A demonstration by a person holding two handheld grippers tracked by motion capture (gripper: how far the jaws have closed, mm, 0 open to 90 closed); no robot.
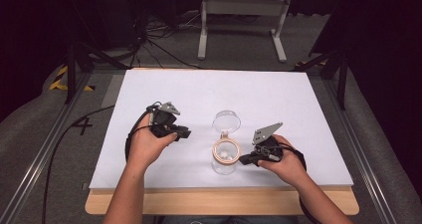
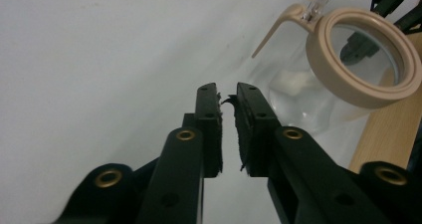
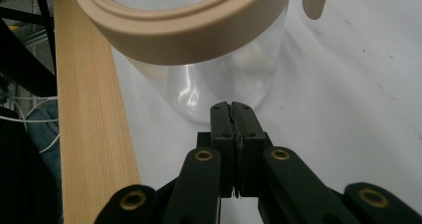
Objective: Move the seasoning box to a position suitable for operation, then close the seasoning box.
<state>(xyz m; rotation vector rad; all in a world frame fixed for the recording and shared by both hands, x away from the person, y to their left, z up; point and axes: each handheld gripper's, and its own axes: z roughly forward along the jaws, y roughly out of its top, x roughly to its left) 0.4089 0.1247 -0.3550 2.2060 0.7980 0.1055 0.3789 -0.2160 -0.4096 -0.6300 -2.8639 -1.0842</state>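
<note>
a clear glass jar with a beige plastic collar round its mouth stands upright on the white sheet covering the table, near the front edge and about midway between the two hands. its round clear lid is swung open and lies back on the far side, joined to the collar by a small clear hinge. some small white pieces lie at the bottom of the jar; what they are is too small to tell.

the left gripper, black with a grey three-cornered plate on top, is held in the person's left hand to the left of the jar, apart from it, its jaws pointing toward the jar. in the left gripper view its jaws stand a narrow gap apart with nothing between them, and the jar's beige collar shows up ahead at the upper right with a thin beige tab sticking out from it.

the right gripper, held in the right hand, sits just beside the jar on its right, tips right at the glass wall. in the right gripper view its jaws are pressed together, holding nothing, with their tips close against the lower wall of the jar; whether they touch the glass is not clear. the light wooden edge of the table runs along the left of that view.
</note>
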